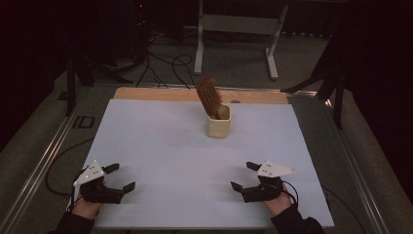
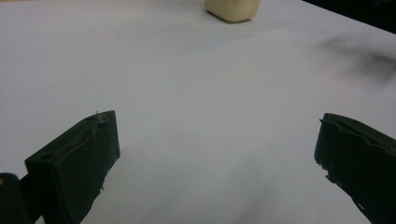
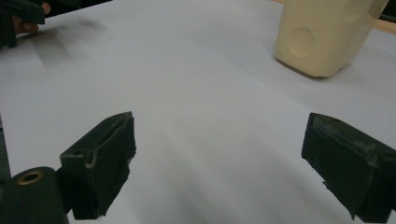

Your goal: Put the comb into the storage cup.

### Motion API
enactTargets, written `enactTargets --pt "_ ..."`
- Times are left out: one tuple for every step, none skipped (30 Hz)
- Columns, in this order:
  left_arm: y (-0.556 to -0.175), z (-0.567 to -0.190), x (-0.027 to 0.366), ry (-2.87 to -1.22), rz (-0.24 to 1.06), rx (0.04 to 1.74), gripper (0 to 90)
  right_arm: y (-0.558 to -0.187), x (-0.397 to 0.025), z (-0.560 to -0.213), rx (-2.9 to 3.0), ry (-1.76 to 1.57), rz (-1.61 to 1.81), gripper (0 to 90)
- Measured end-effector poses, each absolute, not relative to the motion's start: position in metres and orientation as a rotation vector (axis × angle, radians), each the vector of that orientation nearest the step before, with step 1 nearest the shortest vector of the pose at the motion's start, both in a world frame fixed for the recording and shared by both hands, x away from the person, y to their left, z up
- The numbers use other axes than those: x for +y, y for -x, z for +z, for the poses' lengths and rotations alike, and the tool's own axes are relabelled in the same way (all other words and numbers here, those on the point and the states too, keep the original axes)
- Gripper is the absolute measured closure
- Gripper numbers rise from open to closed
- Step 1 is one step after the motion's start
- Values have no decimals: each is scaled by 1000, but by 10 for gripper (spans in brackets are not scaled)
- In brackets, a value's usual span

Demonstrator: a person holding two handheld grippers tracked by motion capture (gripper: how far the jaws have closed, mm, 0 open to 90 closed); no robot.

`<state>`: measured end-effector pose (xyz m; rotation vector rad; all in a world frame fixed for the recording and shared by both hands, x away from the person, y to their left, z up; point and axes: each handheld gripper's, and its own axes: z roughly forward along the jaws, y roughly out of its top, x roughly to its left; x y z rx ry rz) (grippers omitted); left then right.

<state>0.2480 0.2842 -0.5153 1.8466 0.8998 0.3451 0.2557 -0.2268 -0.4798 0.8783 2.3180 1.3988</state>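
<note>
bristly wooden hairbrush (image 1: pixel 209 96) upright in squarish cream cup (image 1: pixel 218 124); left gripper (image 1: pixel 118 178), right gripper (image 1: pixel 244 176) (matte black jaws) both spread wide

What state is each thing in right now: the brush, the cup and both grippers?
Brown wooden hairbrush: standing in the cup, bristle head up, leaning left.
Cream plastic cup: upright on the white table sheet, holding the brush, untouched.
Left gripper: jaws open, empty, at the near left edge.
Right gripper: jaws open, empty, at the near right edge.
</note>
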Motion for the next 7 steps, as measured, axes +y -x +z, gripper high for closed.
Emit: enactTargets --pt "-248 -515 284 -1849 344 900 8 -256 -227 -480 2318 -880 1397 96" --pt "-248 -516 284 -1850 341 899 8 -256 -227 -480 2318 -881 1399 96" --pt "-248 -516 284 -1852 339 899 8 -256 -227 -480 2318 -881 1397 96" --pt "-248 -516 284 -1852 339 899 8 -256 -227 -480 2318 -881 1397 96" --pt "-248 -516 284 -1853 339 899 8 -256 -227 -480 2318 -881 1394 96" --pt "-248 -516 284 -1852 338 899 8 -256 -227 -480 2317 -883 1401 96" --pt "-248 -516 284 -1850 337 899 8 -256 -227 -480 2318 -882 1396 96"
